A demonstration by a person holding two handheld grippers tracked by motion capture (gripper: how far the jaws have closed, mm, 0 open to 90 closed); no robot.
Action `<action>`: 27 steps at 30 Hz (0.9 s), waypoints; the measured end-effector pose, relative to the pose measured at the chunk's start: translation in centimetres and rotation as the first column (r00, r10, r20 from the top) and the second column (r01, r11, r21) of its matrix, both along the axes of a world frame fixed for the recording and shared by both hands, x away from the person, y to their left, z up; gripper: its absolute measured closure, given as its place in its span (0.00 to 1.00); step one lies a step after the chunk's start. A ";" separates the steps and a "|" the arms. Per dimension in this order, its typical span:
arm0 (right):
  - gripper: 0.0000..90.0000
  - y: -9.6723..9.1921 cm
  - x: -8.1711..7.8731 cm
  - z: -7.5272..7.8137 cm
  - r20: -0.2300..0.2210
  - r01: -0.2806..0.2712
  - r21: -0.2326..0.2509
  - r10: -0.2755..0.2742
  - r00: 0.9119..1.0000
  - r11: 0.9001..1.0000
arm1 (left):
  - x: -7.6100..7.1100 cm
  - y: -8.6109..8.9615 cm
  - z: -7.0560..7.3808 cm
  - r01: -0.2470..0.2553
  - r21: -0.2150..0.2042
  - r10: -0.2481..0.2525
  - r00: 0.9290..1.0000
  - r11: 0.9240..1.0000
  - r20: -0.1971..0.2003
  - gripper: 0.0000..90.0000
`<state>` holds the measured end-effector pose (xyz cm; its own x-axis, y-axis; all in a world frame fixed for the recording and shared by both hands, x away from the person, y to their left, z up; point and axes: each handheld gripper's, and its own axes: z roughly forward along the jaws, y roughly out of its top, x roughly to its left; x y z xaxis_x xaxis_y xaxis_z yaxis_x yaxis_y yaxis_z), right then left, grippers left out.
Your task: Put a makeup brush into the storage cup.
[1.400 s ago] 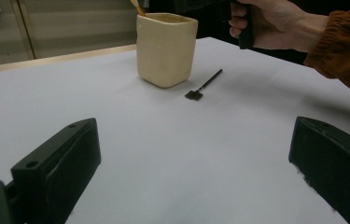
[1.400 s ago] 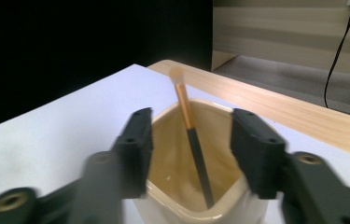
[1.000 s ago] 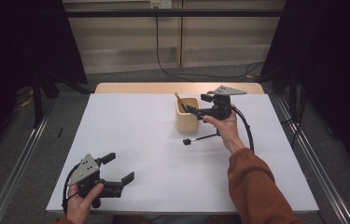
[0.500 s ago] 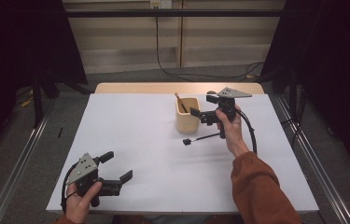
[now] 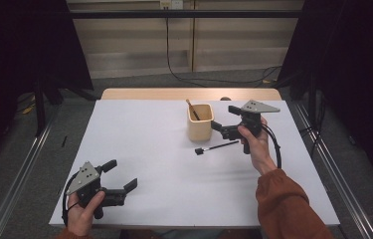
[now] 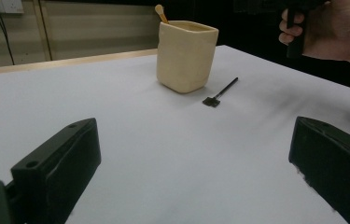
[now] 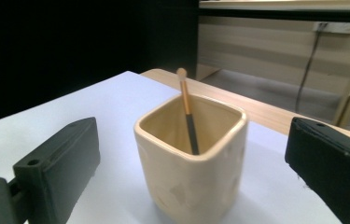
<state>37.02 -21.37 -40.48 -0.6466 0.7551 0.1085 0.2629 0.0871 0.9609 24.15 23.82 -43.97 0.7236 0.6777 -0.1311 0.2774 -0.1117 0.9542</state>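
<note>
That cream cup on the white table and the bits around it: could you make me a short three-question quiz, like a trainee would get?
1. True or false: the small black brush lies flat on the white table, outside the cream square ceramic cup.
2. What stands inside the cup? A) a black marker B) a thin brush with an orange and black handle C) a metal spoon
3. Fill in: the right gripper points at the cup, and its jaws are ____.

Key
1. True. It lies beside the cup, on the person's side.
2. B. It leans against the cup's far corner.
3. Open. The left gripper near the front edge is open too.
</note>
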 end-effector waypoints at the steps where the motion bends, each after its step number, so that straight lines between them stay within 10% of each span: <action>1: 0.03 -0.2 -0.3 0.0 -0.001 0.000 0.006 0.000 1.000 1.000 | 0.0 0.0 0.0 -0.003 -0.001 0.003 1.000 1.000 -0.001 0.02; 27: 0.04 -4.9 -7.6 -0.8 -0.039 -0.006 0.025 0.007 0.999 1.000 | -0.2 0.4 0.2 -0.019 0.006 0.019 1.000 1.000 0.000 0.02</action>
